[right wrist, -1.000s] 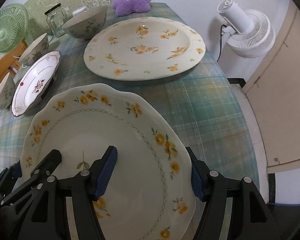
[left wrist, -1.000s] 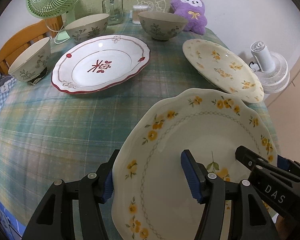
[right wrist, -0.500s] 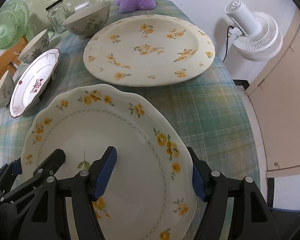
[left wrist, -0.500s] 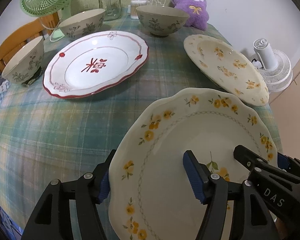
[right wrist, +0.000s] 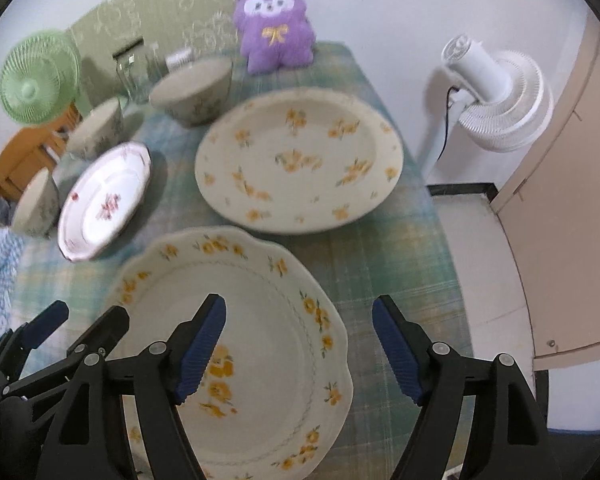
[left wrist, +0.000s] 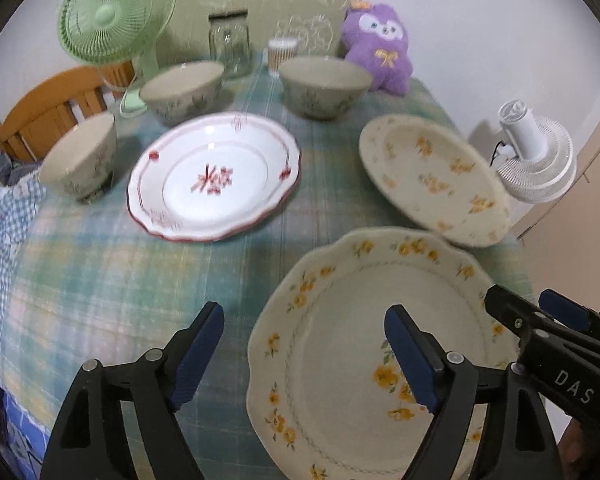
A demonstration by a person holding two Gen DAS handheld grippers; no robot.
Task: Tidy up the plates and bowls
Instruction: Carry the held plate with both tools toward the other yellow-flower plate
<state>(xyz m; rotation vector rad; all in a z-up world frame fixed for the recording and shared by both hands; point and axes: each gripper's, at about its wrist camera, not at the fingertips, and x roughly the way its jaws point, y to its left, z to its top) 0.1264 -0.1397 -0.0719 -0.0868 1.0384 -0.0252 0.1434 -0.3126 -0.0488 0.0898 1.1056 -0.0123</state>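
Both tools stand open over the near plate [left wrist: 340,352], a scalloped cream dish with yellow flowers that lies flat on the plaid-covered bench [left wrist: 100,280] at its near edge. The left tool [left wrist: 300,356] straddles the plate's left rim, 1 blue pad over the cloth and the other above the well; the right tool [right wrist: 298,350] straddles the right rim the same way. Neither seems to pinch the rim, though whether a pad brushes the glaze I cannot tell.

Beyond it, well apart, sit the large flowered plate [right wrist: 300,160] to the right and the red-trimmed plate [left wrist: 216,176] to the left. 3 bowls stand behind: the left bowl [left wrist: 78,156], the middle bowl [left wrist: 182,90] and the right bowl [left wrist: 326,86].

The near plate looks like glazed ceramic: stiff, fairly heavy, slick and quick to chip. My judgement is that the raised rim is the only real hold, taken at opposite sides so the weight hangs evenly, with pads well over the lip since glaze slides on rubber. Lifted by 1 side alone it would likely tip. It would need setting down gently on another plate, since ceramic on ceramic cracks easily.
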